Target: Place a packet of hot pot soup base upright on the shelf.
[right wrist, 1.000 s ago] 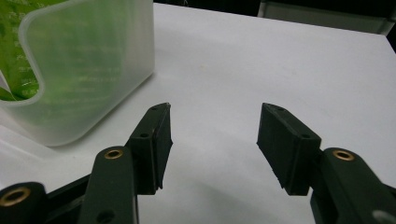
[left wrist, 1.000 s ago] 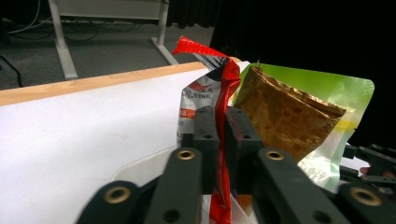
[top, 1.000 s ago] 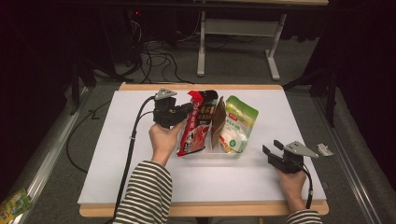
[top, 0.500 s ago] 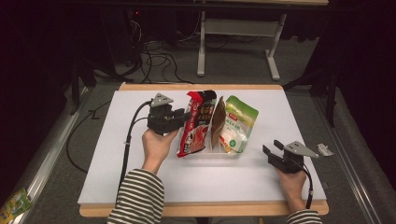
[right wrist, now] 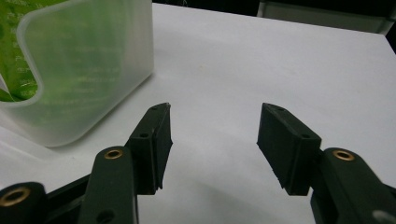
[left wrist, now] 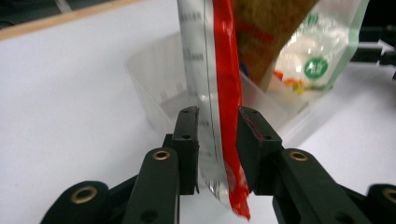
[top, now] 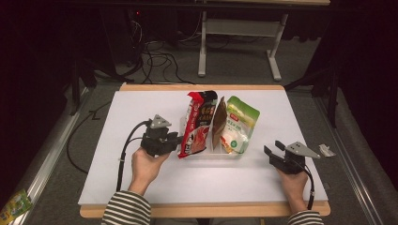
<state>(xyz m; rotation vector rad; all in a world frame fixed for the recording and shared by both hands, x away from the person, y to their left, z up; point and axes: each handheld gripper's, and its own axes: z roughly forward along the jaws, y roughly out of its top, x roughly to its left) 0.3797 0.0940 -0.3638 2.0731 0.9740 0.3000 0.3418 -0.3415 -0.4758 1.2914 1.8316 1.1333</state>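
A red snack pouch [top: 197, 124] stands tilted in a clear plastic container [top: 212, 153] at the table's middle, beside a brown pouch [top: 218, 123] and a green pouch [top: 240, 123]. My left gripper [top: 177, 140] is at the red pouch's lower left edge. In the left gripper view the red pouch [left wrist: 224, 93] lies between the jaws of the left gripper [left wrist: 217, 114], which have just been closing, and both pads touch its faces. My right gripper [top: 271, 149] rests open on the table to the right, apart from the container. In the right gripper view nothing lies between the pads of the right gripper [right wrist: 214, 109].
A white sheet [top: 141, 108] covers the table. A small silvery scrap [top: 326, 150] lies near the right edge. The container's corner [right wrist: 88, 70] stands just left of the right gripper. A green packet [top: 16, 206] lies on the floor at the lower left.
My left gripper has moved down and toward the person along the red pouch, from its upper part to its lower left edge. The right gripper has stayed still.
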